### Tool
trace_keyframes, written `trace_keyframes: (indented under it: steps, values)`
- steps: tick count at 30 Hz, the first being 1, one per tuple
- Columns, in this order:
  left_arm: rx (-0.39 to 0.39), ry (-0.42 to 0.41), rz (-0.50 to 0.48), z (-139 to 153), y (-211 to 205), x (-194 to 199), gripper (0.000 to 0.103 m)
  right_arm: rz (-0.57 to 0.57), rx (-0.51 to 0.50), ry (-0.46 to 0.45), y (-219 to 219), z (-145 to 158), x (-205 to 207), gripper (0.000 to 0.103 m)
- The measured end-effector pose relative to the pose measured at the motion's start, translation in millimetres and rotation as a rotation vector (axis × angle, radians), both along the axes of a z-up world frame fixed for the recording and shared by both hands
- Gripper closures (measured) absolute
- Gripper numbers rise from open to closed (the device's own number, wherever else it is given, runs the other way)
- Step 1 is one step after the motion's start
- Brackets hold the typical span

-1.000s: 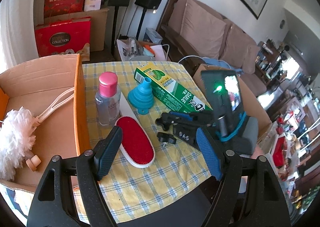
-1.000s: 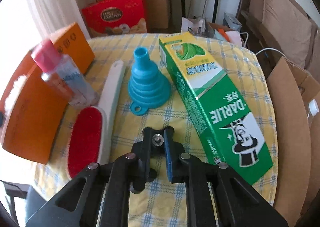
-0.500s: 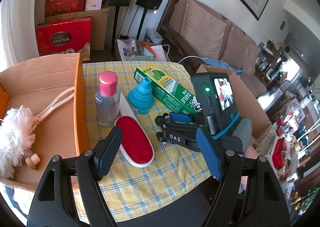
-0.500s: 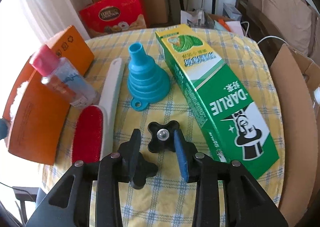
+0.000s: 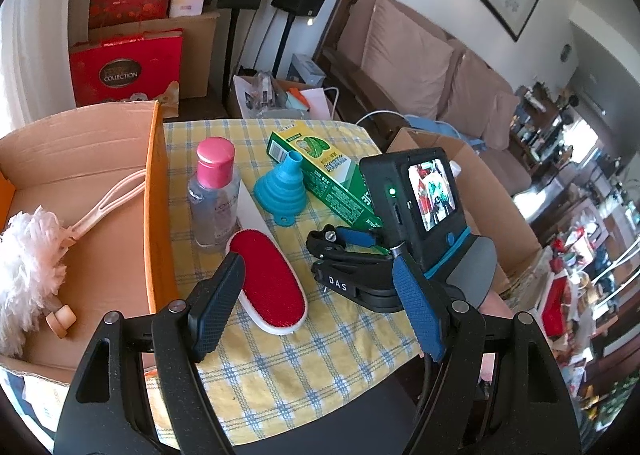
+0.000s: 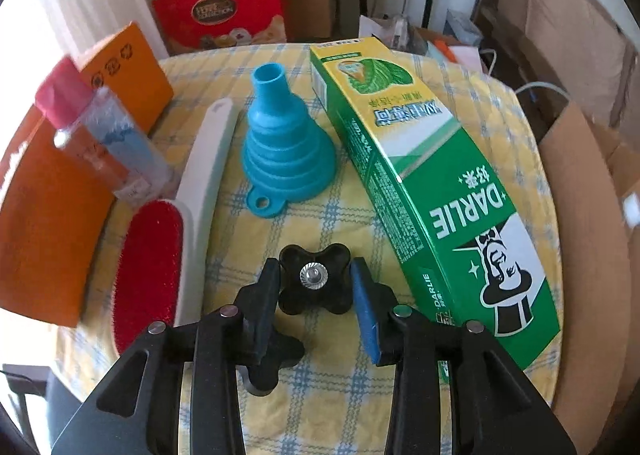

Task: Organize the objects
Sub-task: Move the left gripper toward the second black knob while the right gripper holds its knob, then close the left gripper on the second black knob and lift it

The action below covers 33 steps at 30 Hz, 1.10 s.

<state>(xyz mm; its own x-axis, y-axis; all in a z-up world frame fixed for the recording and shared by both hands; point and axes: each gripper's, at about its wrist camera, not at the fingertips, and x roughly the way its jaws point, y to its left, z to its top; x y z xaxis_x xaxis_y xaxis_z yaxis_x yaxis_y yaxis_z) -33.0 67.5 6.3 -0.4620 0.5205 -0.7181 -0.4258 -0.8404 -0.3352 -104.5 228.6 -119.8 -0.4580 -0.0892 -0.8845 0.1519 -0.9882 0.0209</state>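
Down on the yellow checked tablecloth (image 6: 328,215), the right gripper (image 6: 316,295) has its jaws on either side of a black star-shaped knob (image 6: 314,279), the pads at its lobes, though whether they press it I cannot tell. Just right of it lies the green toothpaste box (image 6: 420,183), farther off the blue funnel (image 6: 284,151), and left the red lint brush (image 6: 148,267). Meanwhile the left gripper (image 5: 316,311) hovers spread and empty near the orange cardboard box (image 5: 156,215).

Pink-capped bottle (image 6: 100,131) motion-blurred
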Motion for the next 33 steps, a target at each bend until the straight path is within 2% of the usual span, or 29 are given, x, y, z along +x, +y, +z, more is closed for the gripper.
trace_keyframes:
  steps: [5,16,23,33]
  values:
    - [-0.013,-0.002,-0.010,-2.8,3.5,2.6,0.029,-0.007,-0.054,0.018,5.7,5.9,6.3,0.068]
    - [-0.044,-0.025,-0.035,-15.5,17.3,0.7,0.028,-0.051,-0.201,0.085,43.7,54.3,33.1,0.068]
    - [-0.100,-0.025,-0.085,-34.3,46.6,-2.2,0.028,-0.072,-0.219,0.120,62.0,72.7,51.9,0.068]
    - [-0.164,-0.033,-0.119,-68.1,79.5,-18.4,0.030,-0.101,-0.220,0.138,81.5,77.1,68.9,0.068]
